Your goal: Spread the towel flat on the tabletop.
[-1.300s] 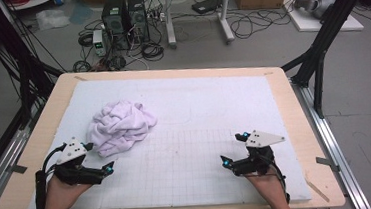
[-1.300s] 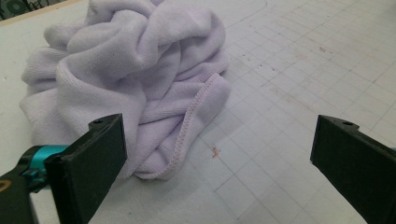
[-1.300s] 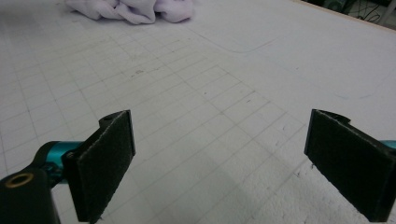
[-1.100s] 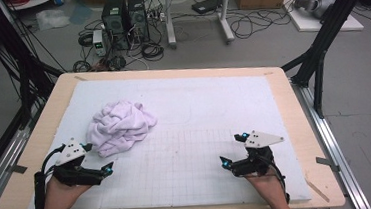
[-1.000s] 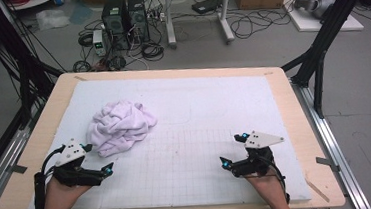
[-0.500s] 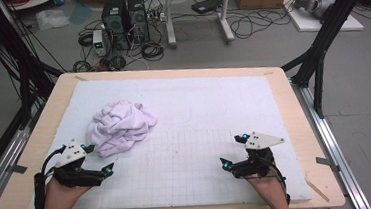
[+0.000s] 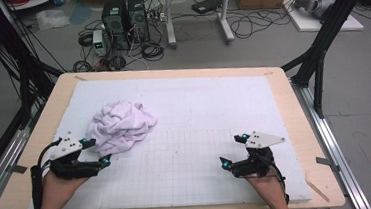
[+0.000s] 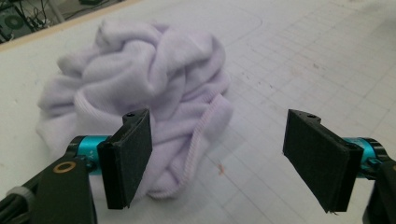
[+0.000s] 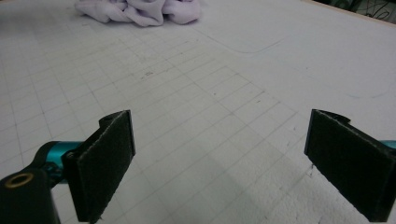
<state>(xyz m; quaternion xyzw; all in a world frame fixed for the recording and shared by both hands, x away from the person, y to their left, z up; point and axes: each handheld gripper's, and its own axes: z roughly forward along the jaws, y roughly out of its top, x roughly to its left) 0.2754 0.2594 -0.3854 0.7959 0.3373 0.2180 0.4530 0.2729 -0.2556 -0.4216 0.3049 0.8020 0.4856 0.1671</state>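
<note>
Resting low at the near left of the worktop (image 7: 294, 106), the left hand (image 7: 54, 187) comes in from the bottom edge, forearm angled up and right, left tool (image 7: 93, 153) pointing level toward the cloth (image 7: 122, 125). Its jaws have just been closing a bit but stand wide, nothing between the pads; in the left gripper view the cloth's hem lies just ahead of them, closer to the left-hand pad, not touching as far as I can tell. Cloth is a crumpled lilac heap, left of centre on the white gridded mat (image 7: 199, 108), well inside the mat's left and far edges. Bare mat runs from the cloth to the right side, open room across the middle. Right hand (image 7: 267, 183) sits near the front right, wrist low, right tool (image 7: 233, 152) aimed left and forward, level with the surface. Jaws wide, empty; the right gripper view has the cloth far off at upper left. The wooden rim is just beside that hand on the right, front edge close below both hands.
</note>
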